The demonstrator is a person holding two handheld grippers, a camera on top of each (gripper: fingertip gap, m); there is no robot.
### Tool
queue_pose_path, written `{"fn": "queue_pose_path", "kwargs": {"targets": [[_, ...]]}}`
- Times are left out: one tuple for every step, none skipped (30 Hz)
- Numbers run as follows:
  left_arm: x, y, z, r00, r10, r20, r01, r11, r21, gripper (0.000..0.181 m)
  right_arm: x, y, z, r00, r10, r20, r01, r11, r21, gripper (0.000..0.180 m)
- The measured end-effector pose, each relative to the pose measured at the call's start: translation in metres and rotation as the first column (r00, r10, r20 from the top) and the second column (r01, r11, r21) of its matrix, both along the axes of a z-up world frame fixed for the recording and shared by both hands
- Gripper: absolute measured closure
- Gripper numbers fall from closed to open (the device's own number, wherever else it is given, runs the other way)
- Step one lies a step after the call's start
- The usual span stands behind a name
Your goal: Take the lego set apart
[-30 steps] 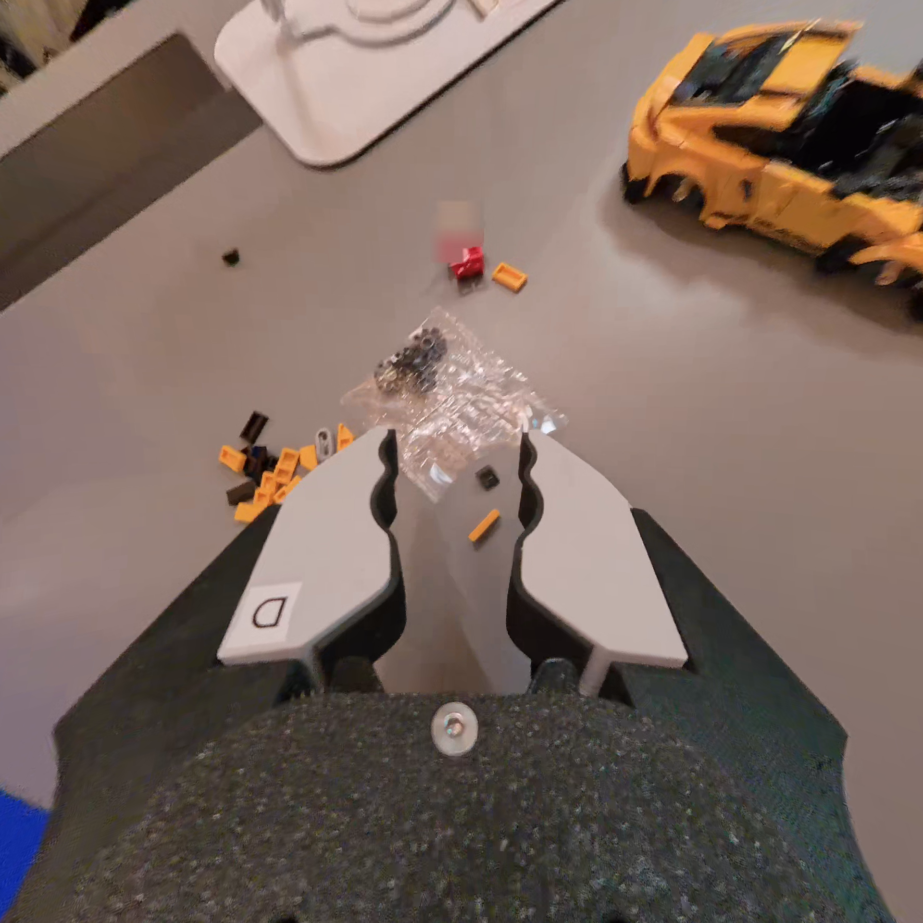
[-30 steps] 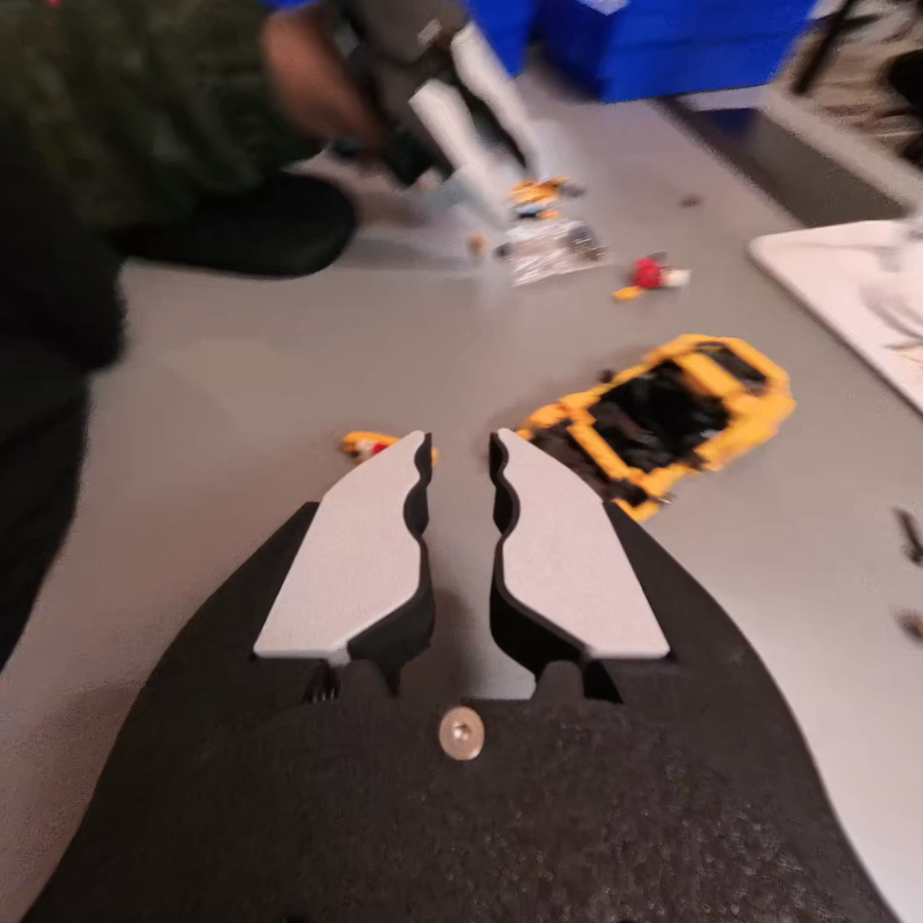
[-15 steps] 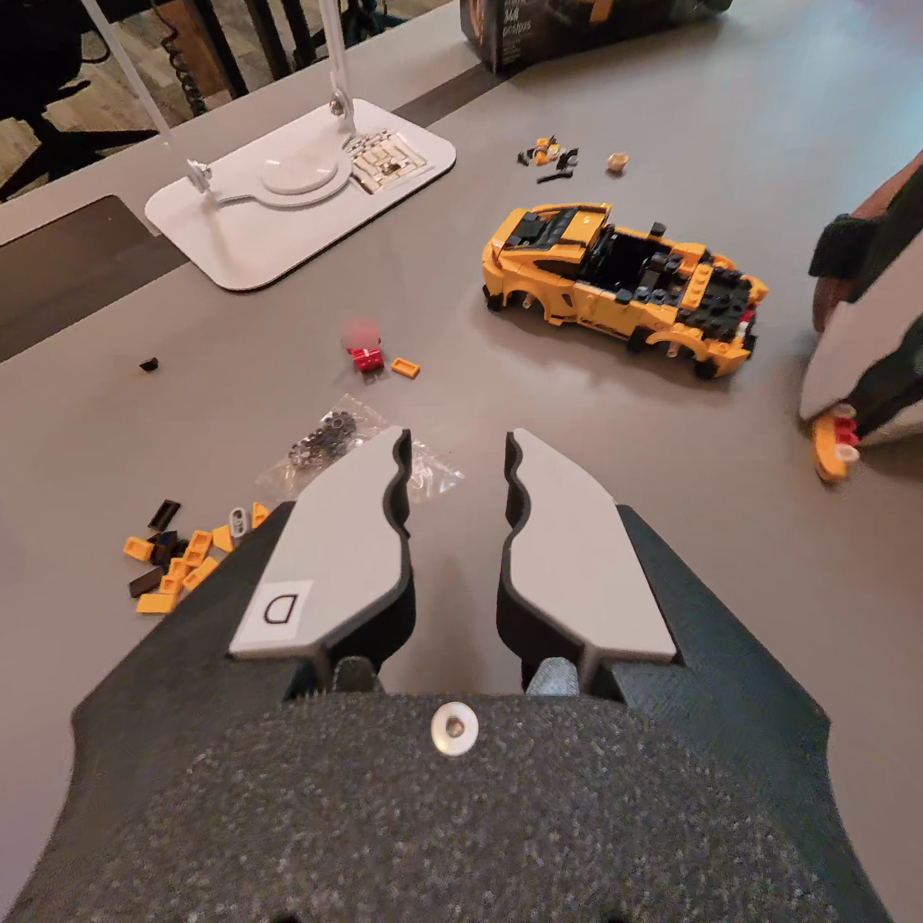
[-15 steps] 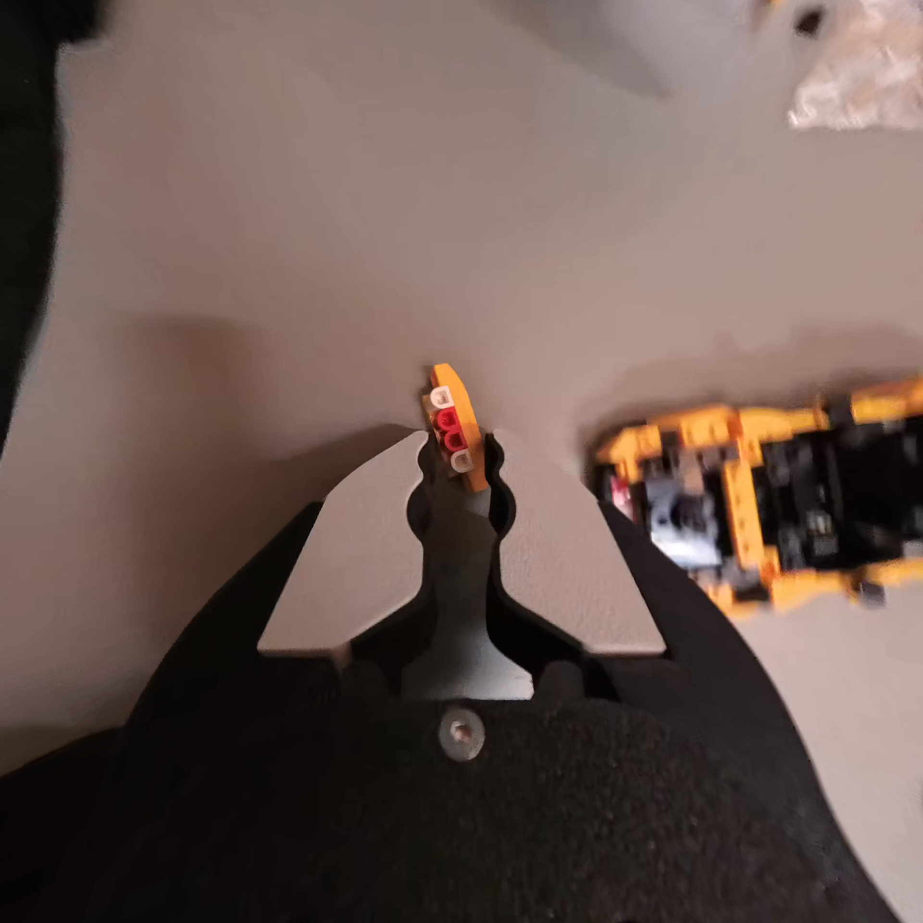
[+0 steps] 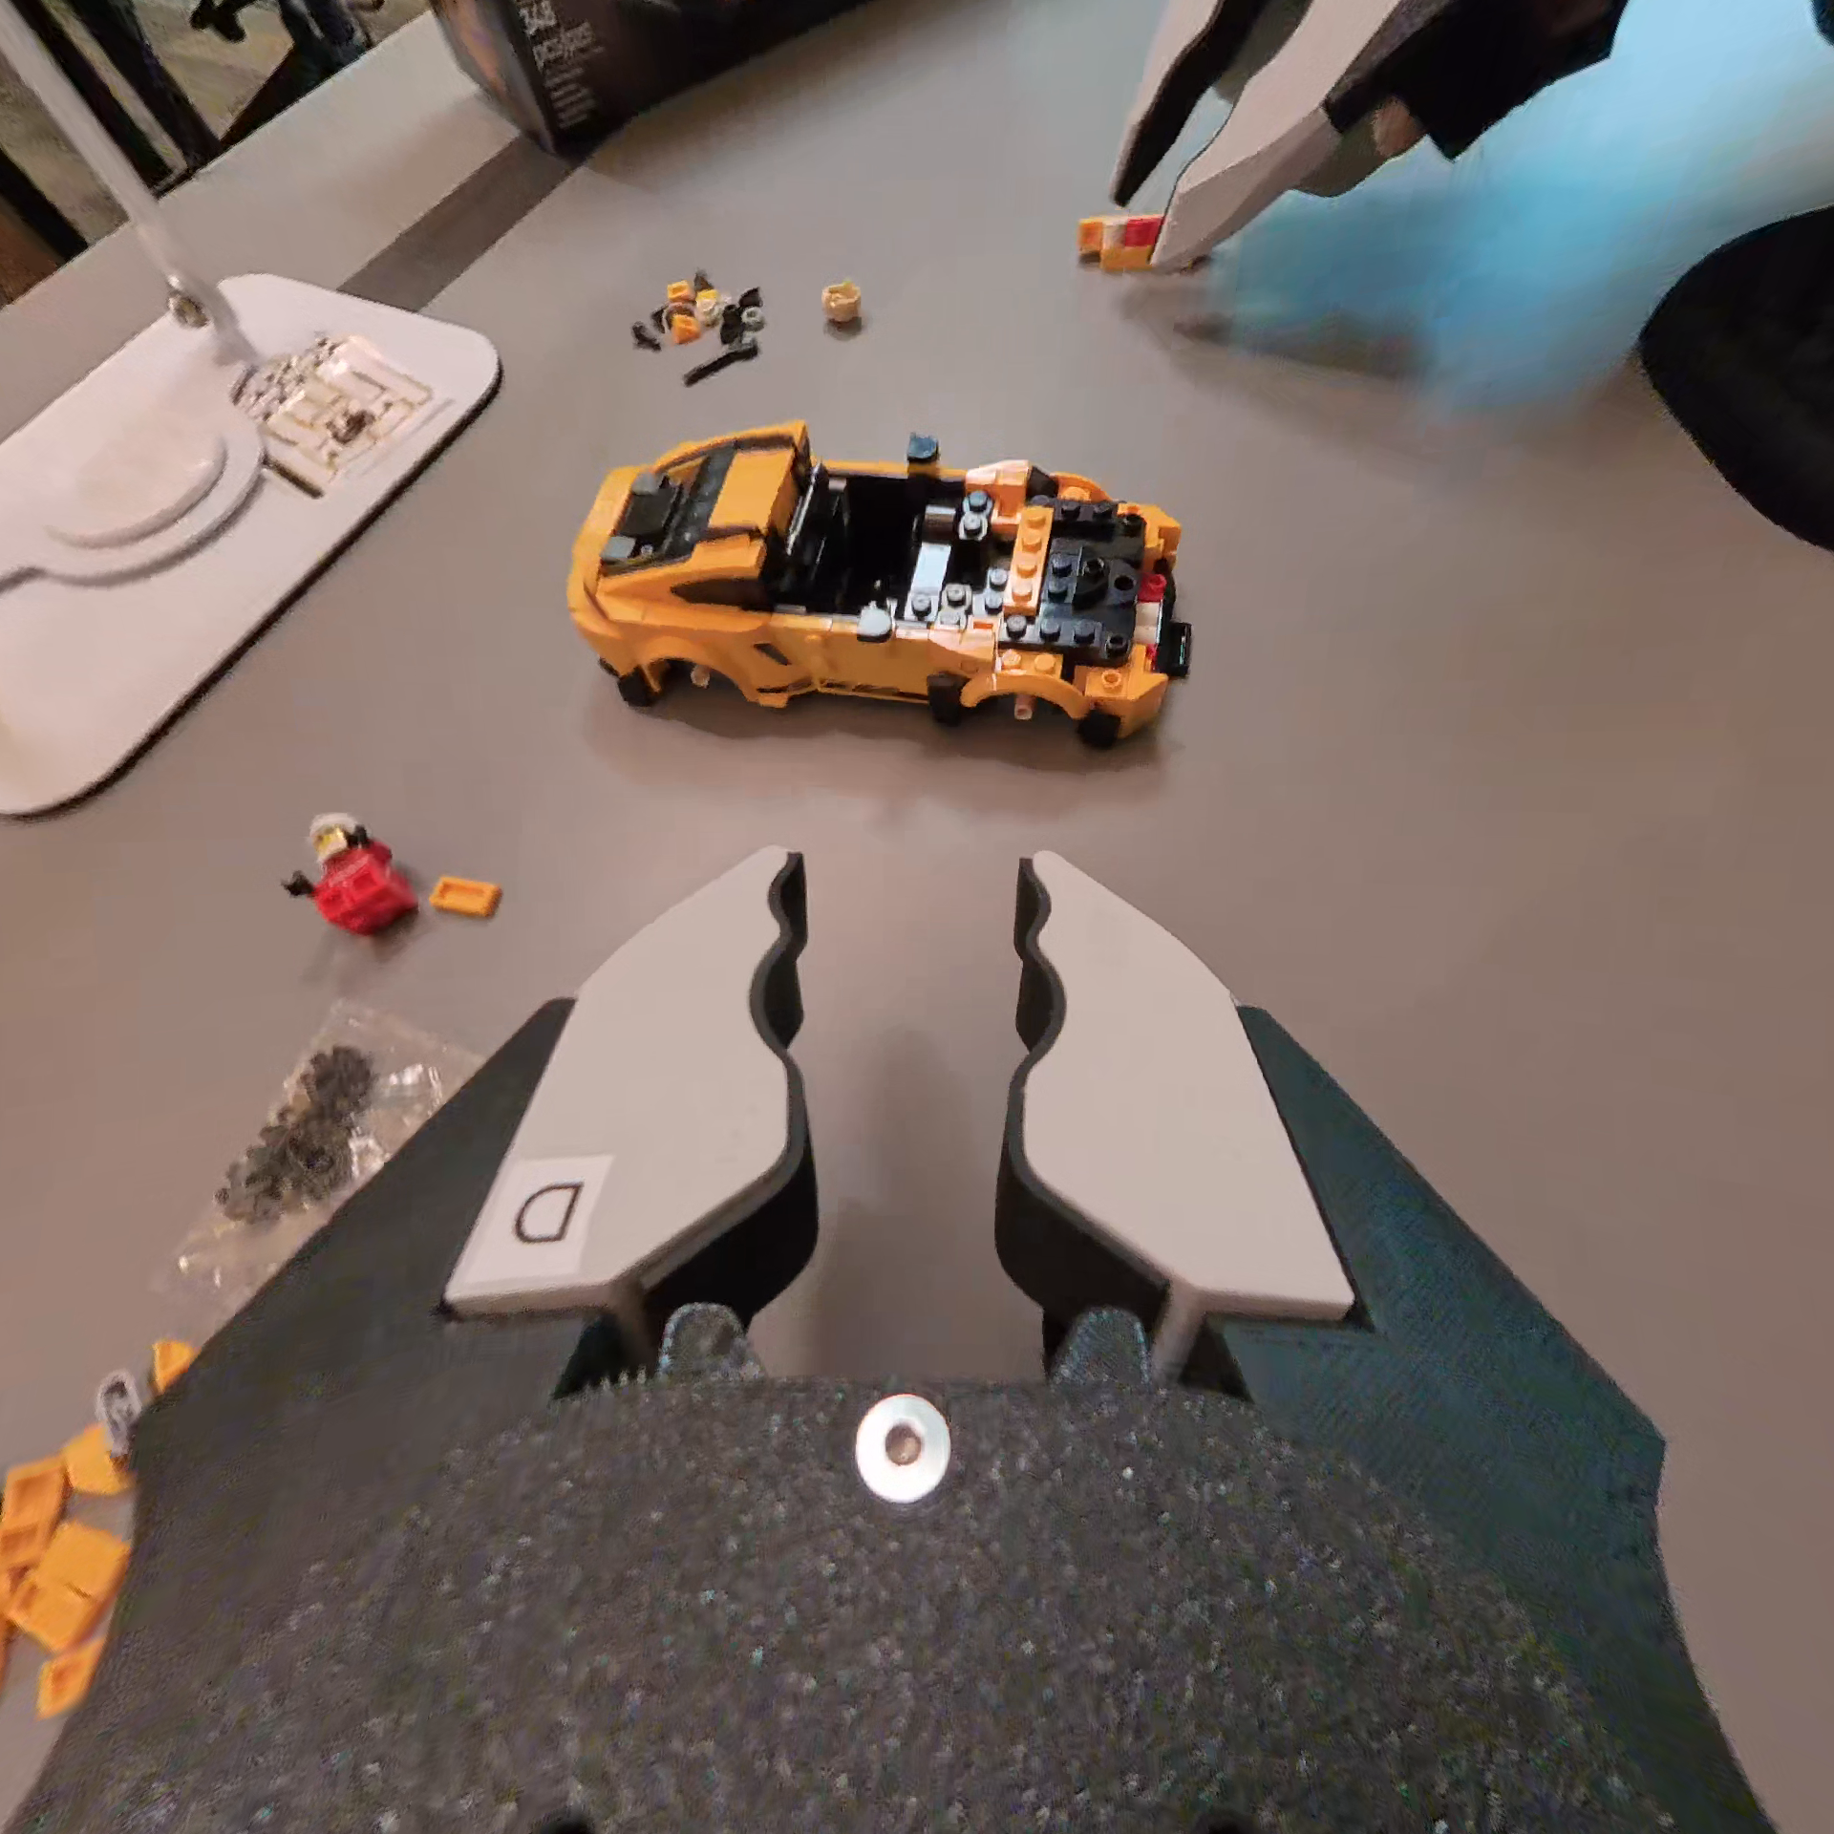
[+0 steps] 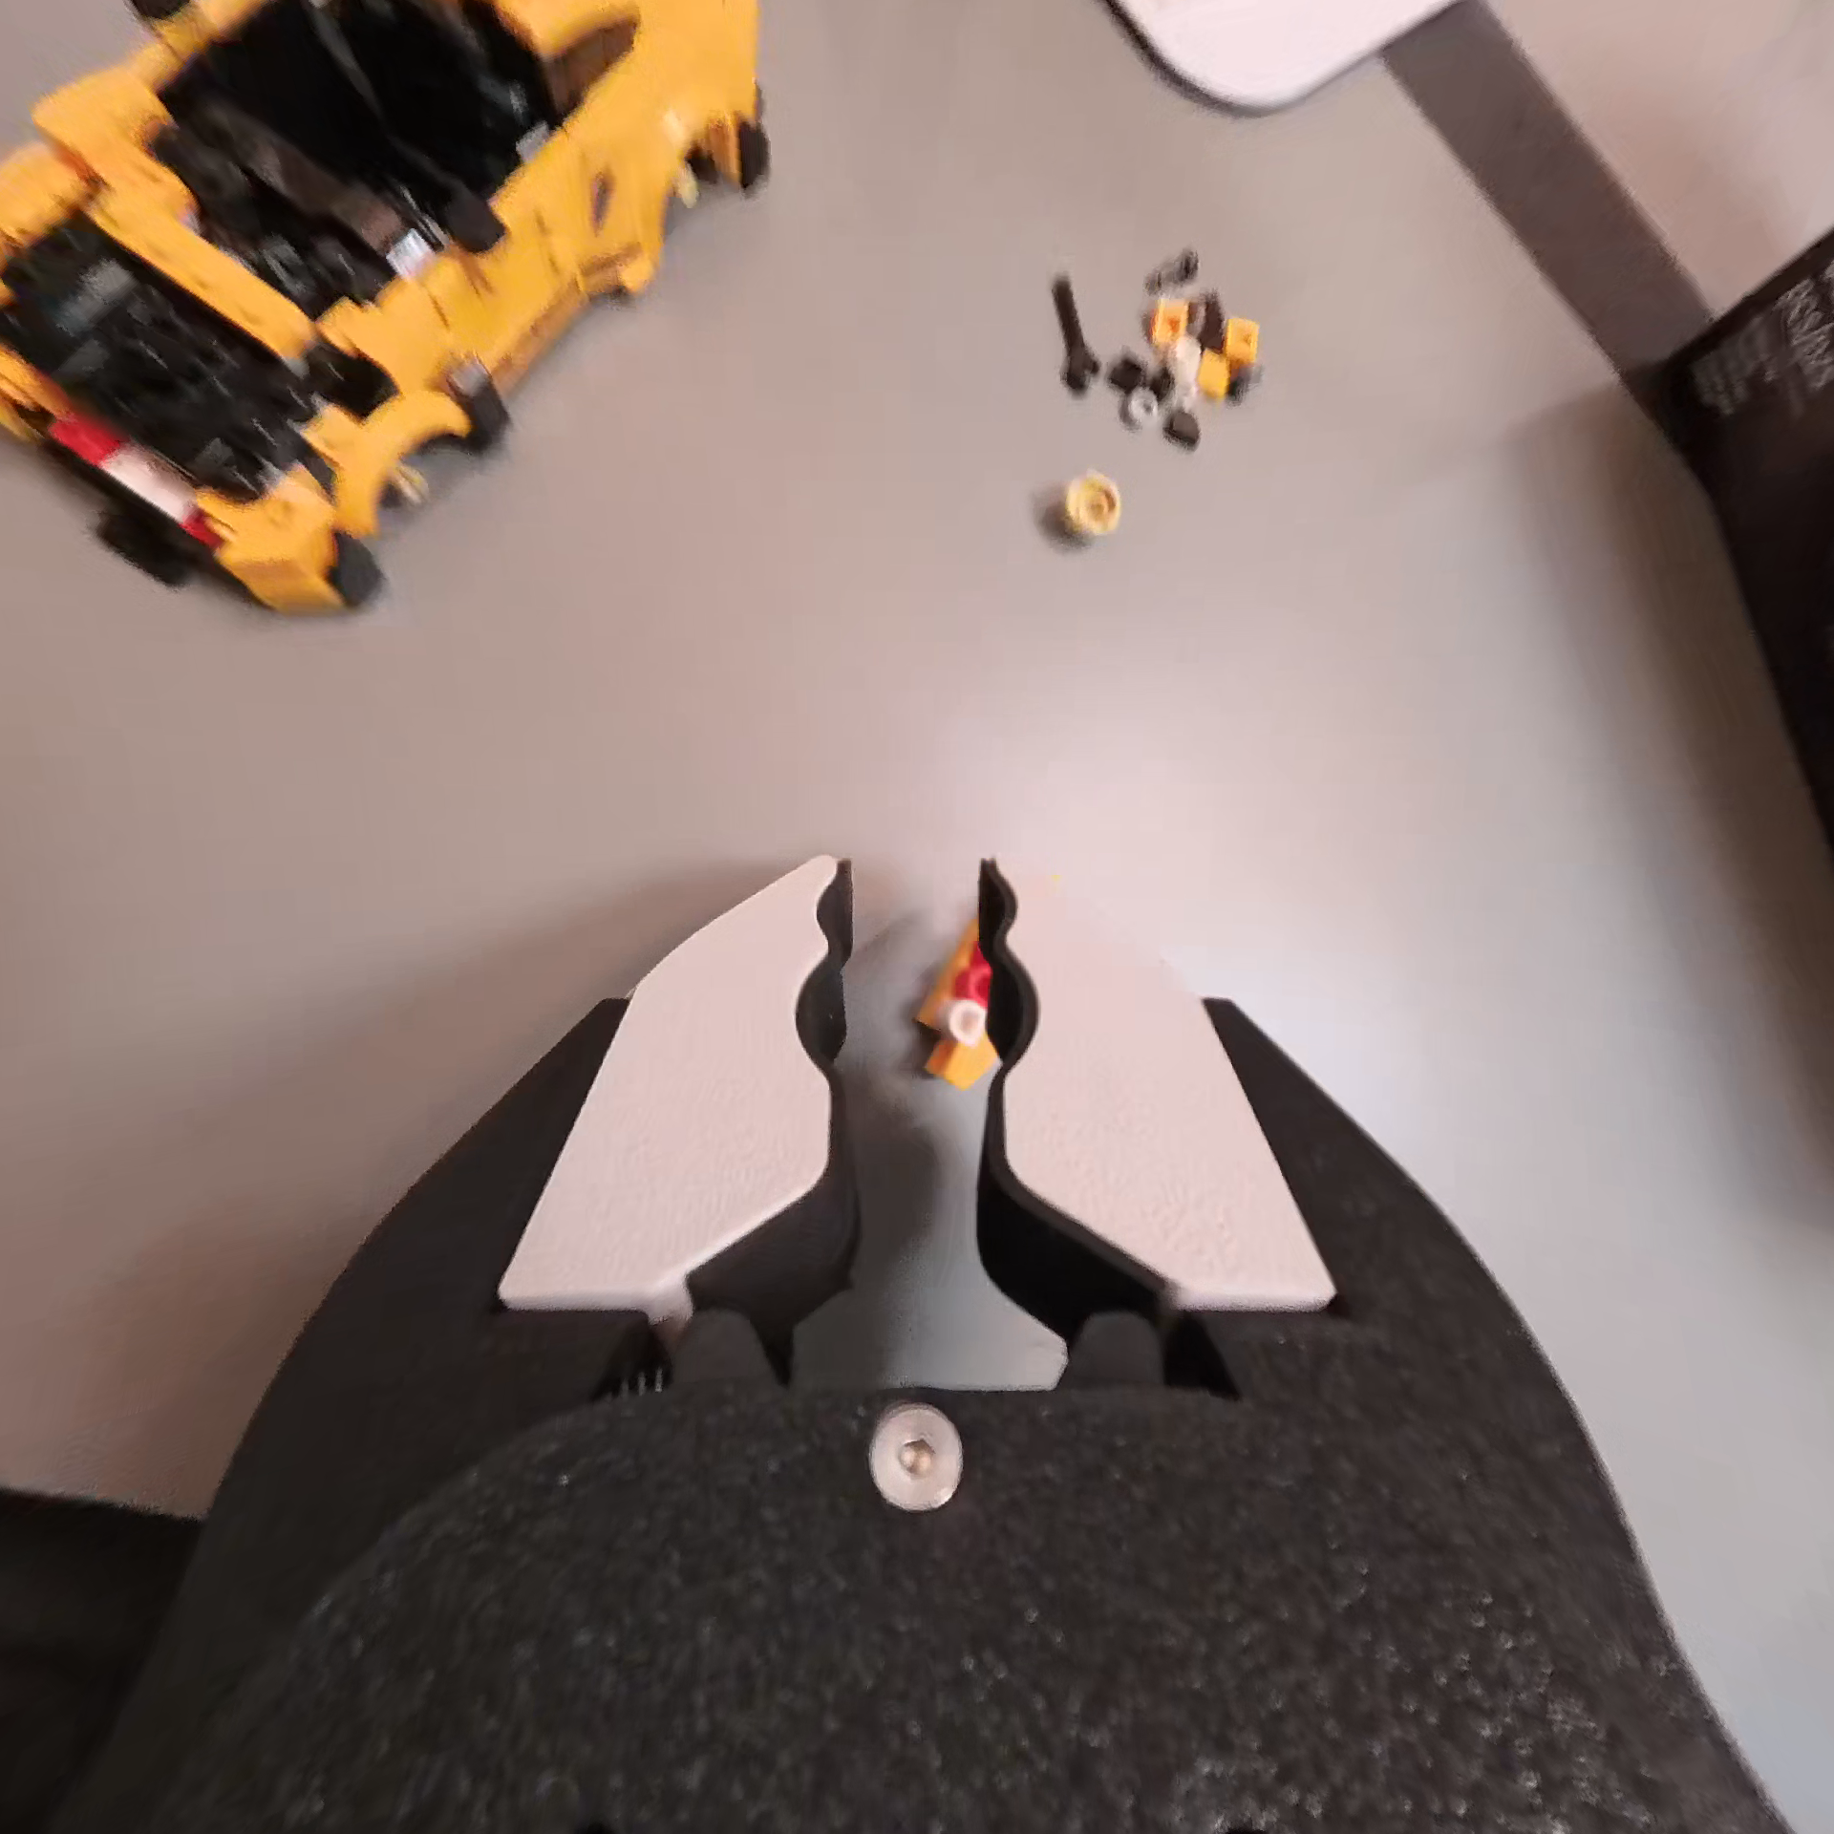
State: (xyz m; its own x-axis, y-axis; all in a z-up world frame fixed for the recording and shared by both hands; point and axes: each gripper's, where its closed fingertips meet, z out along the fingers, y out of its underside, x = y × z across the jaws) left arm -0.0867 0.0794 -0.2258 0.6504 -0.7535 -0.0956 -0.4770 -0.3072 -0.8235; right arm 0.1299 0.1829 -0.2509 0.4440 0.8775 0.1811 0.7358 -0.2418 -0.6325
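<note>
The yellow lego car (image 5: 873, 586) stands mid-table with its roof off and black inner bricks showing; it also shows blurred in the right wrist view (image 6: 327, 298). My left gripper (image 5: 908, 883) is open and empty, hovering just in front of the car. My right gripper (image 6: 913, 873) is open, low over the table. A small orange piece with red and white studs (image 6: 958, 1012) lies between its fingers, against the right one. In the left wrist view this piece (image 5: 1121, 238) rests on the table beside the right gripper (image 5: 1171, 198), beyond the car.
A pile of small black and orange parts (image 5: 705, 323) and a tan round piece (image 5: 842, 301) lie behind the car. A red minifigure (image 5: 347, 873), an orange tile (image 5: 464, 896), a bag of parts (image 5: 318, 1121) and loose orange tiles (image 5: 60, 1548) lie left. A white lamp base (image 5: 198, 516) and black box (image 5: 595, 60) stand behind. There is about 25 cm between the tips of the two grippers. The left tips stand about 11 cm off the orange tile (image 5: 464, 896).
My right gripper, shut on the orange piece half a second ago, carried it away from the car and has opened. My left gripper moved from the parts bag toward the car.
</note>
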Motion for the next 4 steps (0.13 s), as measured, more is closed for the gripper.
{"fn": "queue_pose_path", "kwargs": {"targets": [[0.001, 0.004, 0.003, 1.000, -0.014, 0.001, 0.014, 1.000, 0.006, 0.140, -0.006, -0.002, 0.005, 1.000, 0.008, -0.023, -0.008, 1.000, 0.017, 0.155], [0.001, 0.010, 0.006, 1.000, -0.023, 0.007, 0.023, 1.000, 0.010, 0.138, -0.013, -0.006, 0.010, 0.999, 0.022, -0.043, -0.021, 0.999, 0.031, 0.155], [0.001, 0.018, 0.008, 0.999, -0.030, 0.016, 0.030, 1.000, 0.008, 0.137, -0.021, -0.013, 0.014, 0.997, 0.042, -0.063, -0.040, 0.999, 0.035, 0.155], [0.001, 0.027, 0.009, 0.999, -0.030, 0.021, 0.030, 1.000, -0.001, 0.135, -0.030, -0.021, 0.017, 0.994, 0.061, -0.086, -0.059, 0.998, 0.026, 0.155]]}}
